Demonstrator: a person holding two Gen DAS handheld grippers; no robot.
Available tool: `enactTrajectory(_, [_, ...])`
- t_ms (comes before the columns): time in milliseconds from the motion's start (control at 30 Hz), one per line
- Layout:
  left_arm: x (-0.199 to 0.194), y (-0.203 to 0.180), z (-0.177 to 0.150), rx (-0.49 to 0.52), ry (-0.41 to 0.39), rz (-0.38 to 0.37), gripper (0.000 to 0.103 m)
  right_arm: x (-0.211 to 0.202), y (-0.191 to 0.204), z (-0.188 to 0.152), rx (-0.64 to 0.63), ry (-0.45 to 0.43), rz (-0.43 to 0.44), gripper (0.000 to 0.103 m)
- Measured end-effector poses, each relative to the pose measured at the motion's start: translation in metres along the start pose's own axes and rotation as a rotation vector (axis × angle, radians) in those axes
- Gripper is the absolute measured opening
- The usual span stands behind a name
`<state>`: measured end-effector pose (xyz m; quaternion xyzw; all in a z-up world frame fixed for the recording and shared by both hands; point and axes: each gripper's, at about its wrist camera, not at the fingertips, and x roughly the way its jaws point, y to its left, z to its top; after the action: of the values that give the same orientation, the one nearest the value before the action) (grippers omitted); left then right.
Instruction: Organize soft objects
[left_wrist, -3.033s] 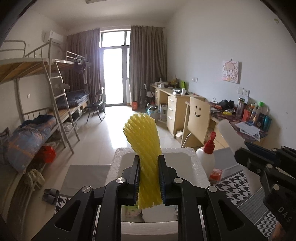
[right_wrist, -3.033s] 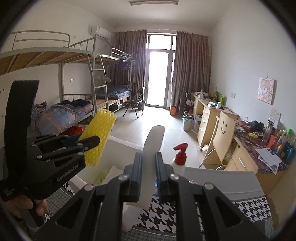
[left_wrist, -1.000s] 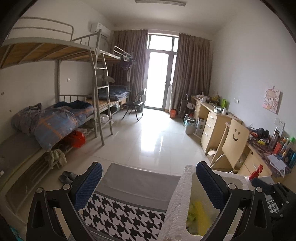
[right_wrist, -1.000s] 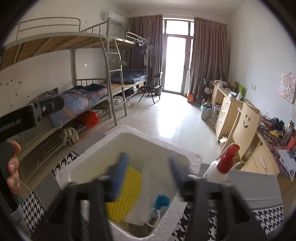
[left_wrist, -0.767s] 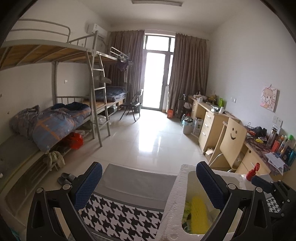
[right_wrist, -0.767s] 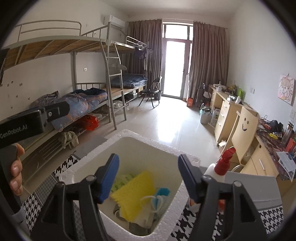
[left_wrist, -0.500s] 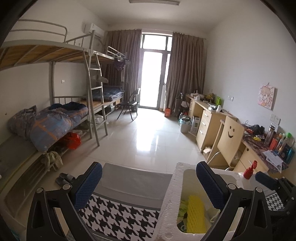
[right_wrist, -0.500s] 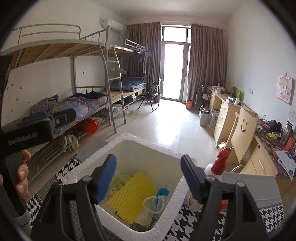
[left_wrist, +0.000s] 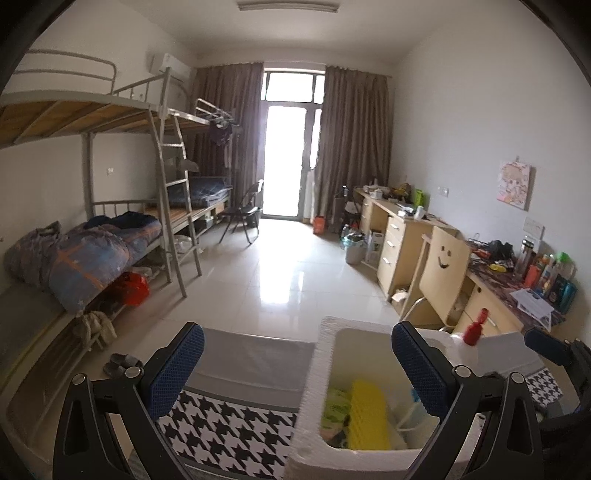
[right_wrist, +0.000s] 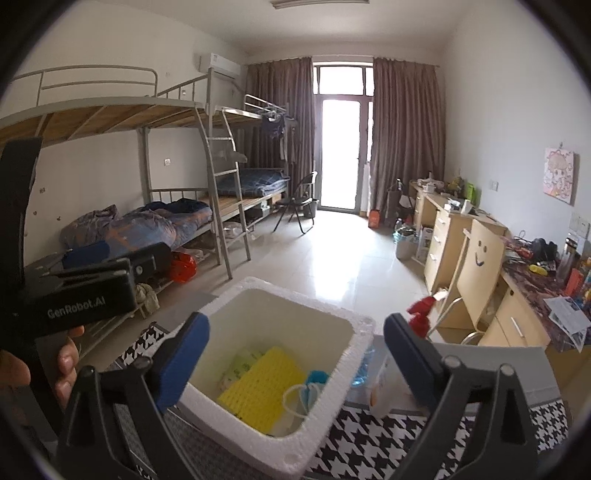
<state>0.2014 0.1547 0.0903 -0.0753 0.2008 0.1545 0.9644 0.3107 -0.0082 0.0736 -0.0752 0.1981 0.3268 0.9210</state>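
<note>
Where houndstooth cloth (right_wrist: 388, 439) bears a foam box (right_wrist: 354, 339), left fingers (left_wrist: 177, 369) wide, empty, right fingers (right_wrist: 184, 362) opening, empty, bunk bed (left_wrist: 110, 155) beyond.

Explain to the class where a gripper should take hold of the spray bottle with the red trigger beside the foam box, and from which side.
Grip the spray bottle around its white body below the red trigger head, coming level from the near side. It appears to stand upright on the houndstooth cloth, and the foam box crowds its left side, so that side is probably awkward.
</note>
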Motion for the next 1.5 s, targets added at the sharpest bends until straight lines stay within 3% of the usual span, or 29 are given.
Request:
enactTrajectory(433, [-0.053,-0.019,-0.023,0.061,-0.032,-0.036,0.102,-0.053,-0.011,-0.013,0.030,-0.041,-0.027,0.097])
enactTrajectory(800, [-0.110,-0.030,-0.055,0.123,-0.098,-0.096,0.102,-0.093,-0.013,-0.052,0.052,-0.083,-0.068,0.097])
enactTrajectory(1167, [-0.151,-0.030,-0.087,0.099,-0.120,-0.171,0.102,-0.140,-0.006,-0.083,0.075,-0.134,-0.072,0.098])
enactTrajectory(1500, [-0.177,-0.034,-0.105,0.085,-0.152,-0.184,0.102,-0.175,-0.004,-0.100,0.080,-0.170,-0.102,0.098])
